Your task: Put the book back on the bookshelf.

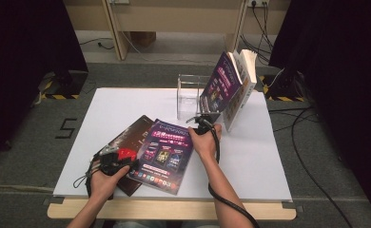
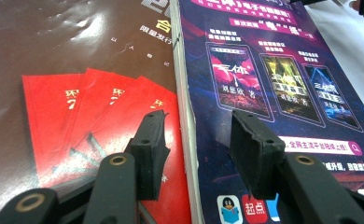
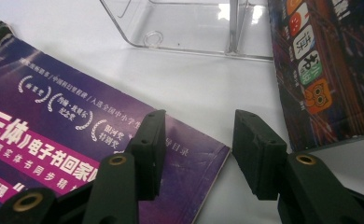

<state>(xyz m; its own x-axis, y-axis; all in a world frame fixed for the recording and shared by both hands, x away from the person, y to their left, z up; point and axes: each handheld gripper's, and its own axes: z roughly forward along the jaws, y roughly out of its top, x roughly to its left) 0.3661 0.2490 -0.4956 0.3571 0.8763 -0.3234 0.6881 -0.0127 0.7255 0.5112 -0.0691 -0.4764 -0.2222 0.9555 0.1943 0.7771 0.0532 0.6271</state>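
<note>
Right gripper [image 1: 203,124] gapes empty at the purple glossy paperback's [image 1: 167,154] one-o'clock corner; left gripper [image 1: 111,159], likewise open, probably straddles its seven-o'clock edge.

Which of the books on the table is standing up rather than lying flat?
The thick purple-covered book at the back right, propped against the clear acrylic stand. The purple book and the brown one both lie flat near the person.

Glossy paper purple book [image 2: 264,84]; clear smooth plastic stand [image 3: 194,28]; matt white table [image 1: 255,156].
</note>
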